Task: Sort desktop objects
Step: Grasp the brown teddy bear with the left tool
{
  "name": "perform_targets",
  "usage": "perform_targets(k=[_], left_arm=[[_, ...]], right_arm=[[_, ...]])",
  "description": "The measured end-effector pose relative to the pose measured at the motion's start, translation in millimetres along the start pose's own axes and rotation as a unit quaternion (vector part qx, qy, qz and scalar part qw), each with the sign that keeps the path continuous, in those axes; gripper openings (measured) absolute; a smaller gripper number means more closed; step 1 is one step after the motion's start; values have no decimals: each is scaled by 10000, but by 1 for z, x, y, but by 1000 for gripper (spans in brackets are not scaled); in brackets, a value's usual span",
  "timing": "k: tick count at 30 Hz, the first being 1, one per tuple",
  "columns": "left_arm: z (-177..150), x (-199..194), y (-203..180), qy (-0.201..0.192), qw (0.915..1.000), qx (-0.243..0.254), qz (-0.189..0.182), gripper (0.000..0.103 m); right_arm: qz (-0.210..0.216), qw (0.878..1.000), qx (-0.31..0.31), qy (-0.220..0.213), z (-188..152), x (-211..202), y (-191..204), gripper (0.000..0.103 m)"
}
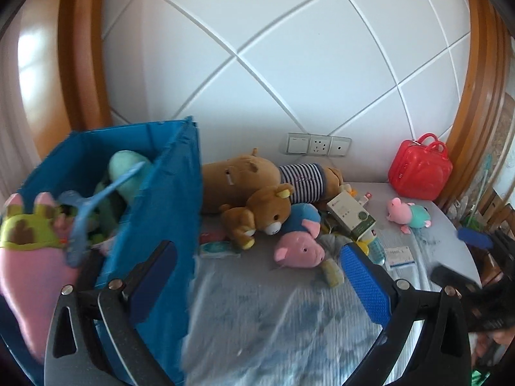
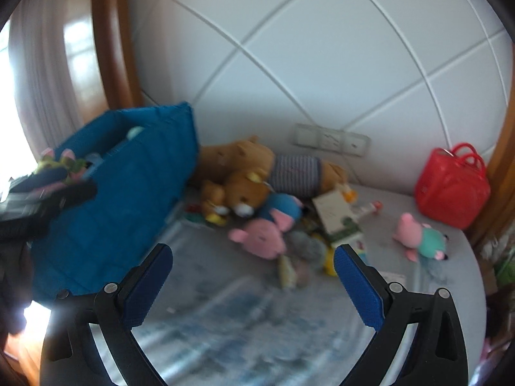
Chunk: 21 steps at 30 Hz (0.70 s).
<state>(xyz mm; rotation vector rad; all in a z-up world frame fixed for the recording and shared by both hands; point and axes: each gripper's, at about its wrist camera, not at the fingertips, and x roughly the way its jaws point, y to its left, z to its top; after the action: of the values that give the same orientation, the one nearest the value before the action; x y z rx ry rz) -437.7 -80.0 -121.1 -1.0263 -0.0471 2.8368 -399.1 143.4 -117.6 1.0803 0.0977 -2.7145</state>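
Observation:
A blue fabric bin (image 1: 161, 193) stands at the left of the table, with several plush toys inside and a pink and green plush (image 1: 22, 241) at its near left. My left gripper (image 1: 257, 246) is open and empty just right of the bin's near corner. Ahead lies a pile: a big brown plush in a striped shirt (image 1: 244, 173), a small brown bear (image 1: 267, 212), a pink pig (image 1: 299, 251) and a white and green box (image 1: 351, 218). My right gripper (image 2: 253, 248) is open and empty above the cloth, short of the pink pig (image 2: 260, 234) and right of the bin (image 2: 128, 186).
A red case (image 1: 420, 170) stands at the back right against the wall. A small pig in a teal dress (image 1: 408, 214) lies in front of it. Wall sockets (image 1: 317, 144) sit above the pile. The grey-blue tablecloth (image 1: 273, 321) lies bare in front, and the table's edge curves at the right.

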Motion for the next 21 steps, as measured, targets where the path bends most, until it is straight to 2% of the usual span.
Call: perform_targets(k=[6,12,21], left_arm=[[3,102,-17,207,9997,38,160,103],[-3,223,-35,685,9953,688,26,103],[-7,340,-26,1055,9880,973,569,103]], right_arm=[[-152,9992,-3,374,-36,24,-69,101],[-387,9947,469,829,-80,61,-116,101],[-638,9850,916,1316,-137,101,-150,101]])
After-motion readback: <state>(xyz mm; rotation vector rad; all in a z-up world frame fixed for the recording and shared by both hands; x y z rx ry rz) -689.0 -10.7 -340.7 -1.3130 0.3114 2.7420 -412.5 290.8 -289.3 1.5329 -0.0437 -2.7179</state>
